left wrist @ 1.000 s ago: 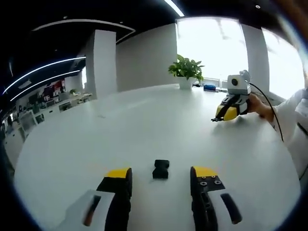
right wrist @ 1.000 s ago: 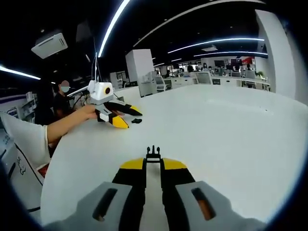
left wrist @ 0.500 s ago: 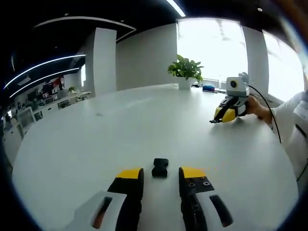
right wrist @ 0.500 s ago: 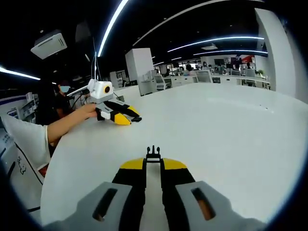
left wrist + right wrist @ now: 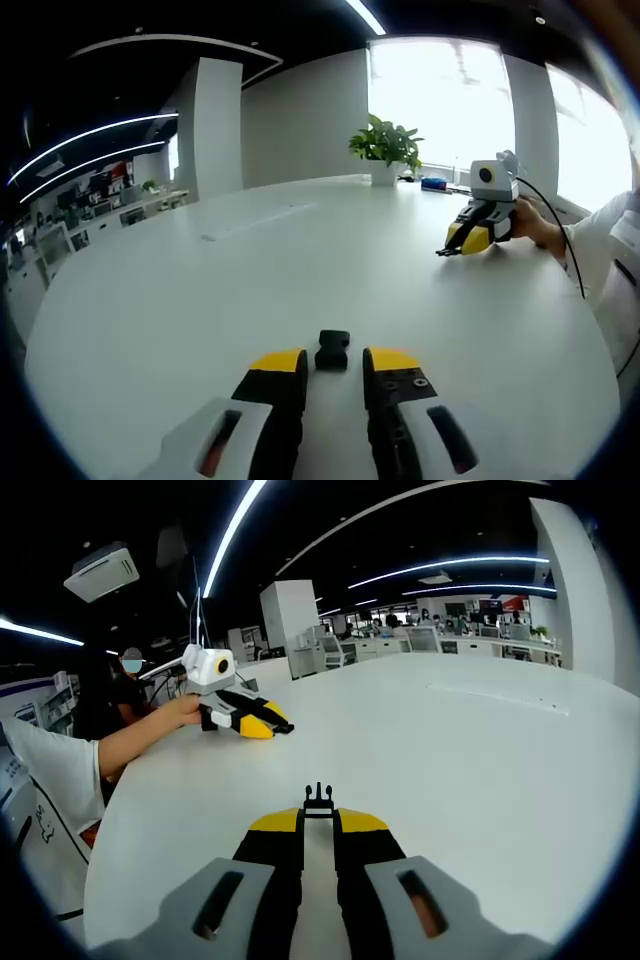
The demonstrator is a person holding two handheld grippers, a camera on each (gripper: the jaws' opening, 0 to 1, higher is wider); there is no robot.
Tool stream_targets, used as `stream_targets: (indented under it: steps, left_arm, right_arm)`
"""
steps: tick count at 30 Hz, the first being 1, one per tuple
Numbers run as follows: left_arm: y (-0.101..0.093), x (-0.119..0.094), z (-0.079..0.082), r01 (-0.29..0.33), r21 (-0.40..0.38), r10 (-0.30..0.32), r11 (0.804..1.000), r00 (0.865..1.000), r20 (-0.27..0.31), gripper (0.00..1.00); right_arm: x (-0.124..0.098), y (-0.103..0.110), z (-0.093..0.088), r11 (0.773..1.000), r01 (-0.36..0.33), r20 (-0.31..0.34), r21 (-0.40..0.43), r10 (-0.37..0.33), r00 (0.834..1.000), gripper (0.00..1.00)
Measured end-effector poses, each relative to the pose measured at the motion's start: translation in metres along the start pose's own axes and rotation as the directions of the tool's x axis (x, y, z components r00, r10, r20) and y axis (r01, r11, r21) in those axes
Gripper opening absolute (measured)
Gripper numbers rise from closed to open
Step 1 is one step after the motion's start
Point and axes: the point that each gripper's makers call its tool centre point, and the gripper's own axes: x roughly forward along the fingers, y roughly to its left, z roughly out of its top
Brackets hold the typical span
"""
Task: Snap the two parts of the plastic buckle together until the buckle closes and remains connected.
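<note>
White and wide, the round tabletop spans an open office. Your right hand-held gripper is clamped on the black pronged plastic buckle half, prongs jutting past the tips so they can enter the mate. That mate, the black socket-shaped plastic buckle half, lies on the tabletop between the tips of your left hand-held gripper, whose jaws are nearly closed around it; whether they grip, I cannot tell.

White table, bright windows.
</note>
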Motion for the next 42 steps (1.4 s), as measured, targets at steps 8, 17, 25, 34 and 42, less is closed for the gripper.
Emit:
stream_targets:
  steps: [8, 17, 25, 34, 42]
  left_arm:
    - [0.000, 0.001, 0.000, 0.000, -0.004, 0.000, 1.000, 1.000, 0.001, 0.16]
    - [0.001, 0.002, 0.001, -0.002, -0.002, 0.002, 1.000, 1.000, 0.002, 0.13]
    - [-0.002, 0.003, 0.002, -0.003, -0.004, 0.003, 1.000, 1.000, 0.007, 0.12]
    - [-0.022, -0.003, 0.023, 0.089, -0.042, -0.085, 0.995, 0.993, 0.083, 0.12]
    - [-0.041, -0.002, 0.032, 0.142, -0.029, -0.139, 0.990, 0.987, 0.085, 0.12]
  right_arm:
    - [0.000, 0.001, 0.000, 1.000, -0.001, 0.000, -0.002, 0.001, 1.000, 0.10]
    - [-0.001, 0.002, 0.000, 1.000, -0.001, 0.002, -0.004, 0.001, 1.000, 0.10]
    - [-0.002, 0.004, 0.000, 1.000, -0.002, 0.006, -0.006, 0.002, 1.000, 0.10]
    - [-0.001, 0.010, 0.001, 0.999, -0.019, 0.004, -0.026, 0.019, 1.000, 0.10]
    - [-0.003, 0.012, 0.005, 0.997, -0.008, -0.013, -0.070, 0.007, 1.000, 0.10]
